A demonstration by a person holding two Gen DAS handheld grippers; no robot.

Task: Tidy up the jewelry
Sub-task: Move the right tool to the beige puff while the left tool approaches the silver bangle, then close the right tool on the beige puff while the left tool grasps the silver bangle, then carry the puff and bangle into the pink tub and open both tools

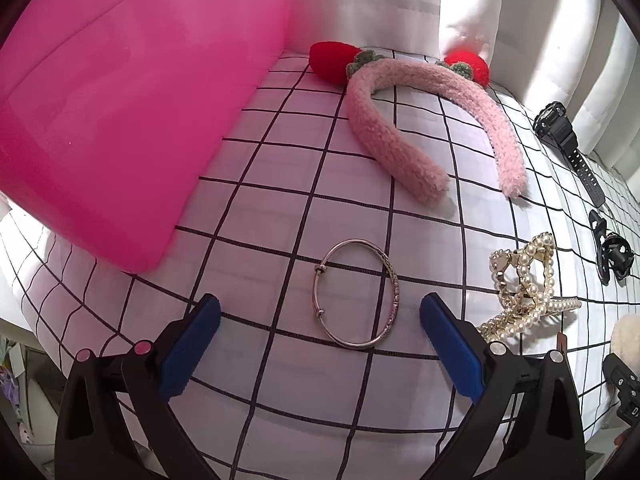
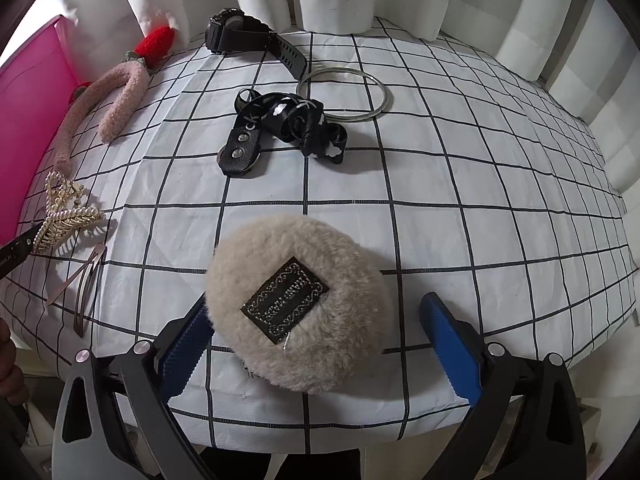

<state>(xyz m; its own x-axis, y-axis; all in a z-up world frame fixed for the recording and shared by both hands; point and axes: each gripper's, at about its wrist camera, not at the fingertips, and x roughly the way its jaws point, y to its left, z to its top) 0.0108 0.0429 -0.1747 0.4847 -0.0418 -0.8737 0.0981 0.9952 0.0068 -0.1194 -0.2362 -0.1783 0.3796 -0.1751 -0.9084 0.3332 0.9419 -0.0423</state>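
A silver bangle [image 1: 354,294] lies flat on the checked cloth, between and just ahead of the open blue fingers of my left gripper [image 1: 320,322]. Nothing is held there. To its right sits a pearl hair claw [image 1: 524,288], also in the right wrist view as the pearl claw [image 2: 64,216]. My right gripper [image 2: 316,320] is open around a beige furry hair clip [image 2: 298,300] with a black label; its left pad touches the fur, its right pad stands apart. A pink bin [image 1: 108,112] stands at the left.
A pink fuzzy headband [image 1: 400,120] with red strawberries, a black watch [image 2: 248,36], a black printed strap [image 2: 288,120], thin silver hoops [image 2: 352,92] and two metal snap clips [image 2: 82,284] lie on the cloth. White curtains hang behind. The table edge runs near both grippers.
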